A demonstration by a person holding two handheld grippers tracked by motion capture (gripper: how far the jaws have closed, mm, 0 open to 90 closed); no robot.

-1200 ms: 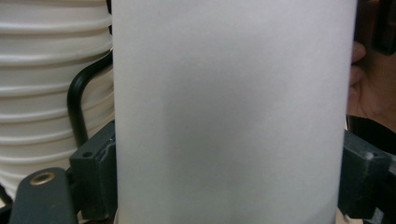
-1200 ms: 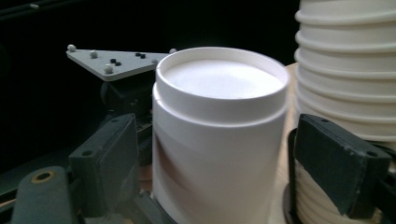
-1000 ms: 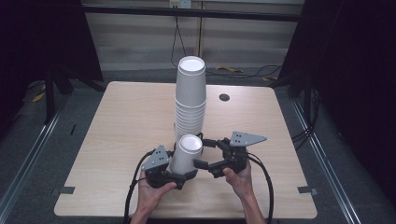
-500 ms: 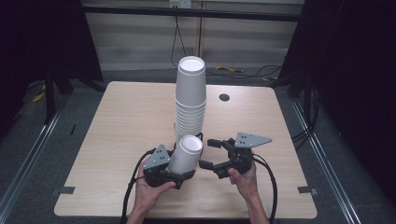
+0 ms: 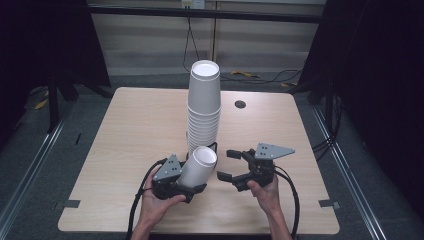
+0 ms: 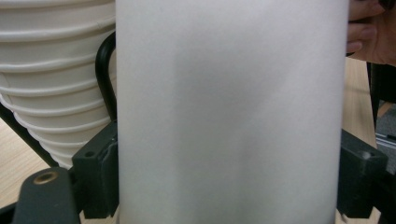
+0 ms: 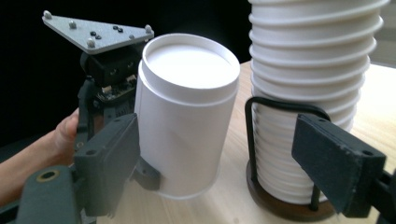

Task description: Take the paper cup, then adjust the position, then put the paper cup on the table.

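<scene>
Left hand-held gripper (image 5: 192, 187) squeezes a single white paper cup (image 5: 197, 166) between its two jaws. That cup is tipped, with its open mouth up and leaning toward the tall stack of cups (image 5: 204, 107). It sits just in front of the stack, near the front of the wooden counter (image 5: 130, 130). In the right gripper view the cup's bottom edge looks lifted a little off the counter. The stack stands in a round dark holder (image 7: 280, 203) with a black wire loop. Right hand-held gripper (image 5: 231, 165) is just beside the cup, its jaws spread wide and holding nothing.
</scene>
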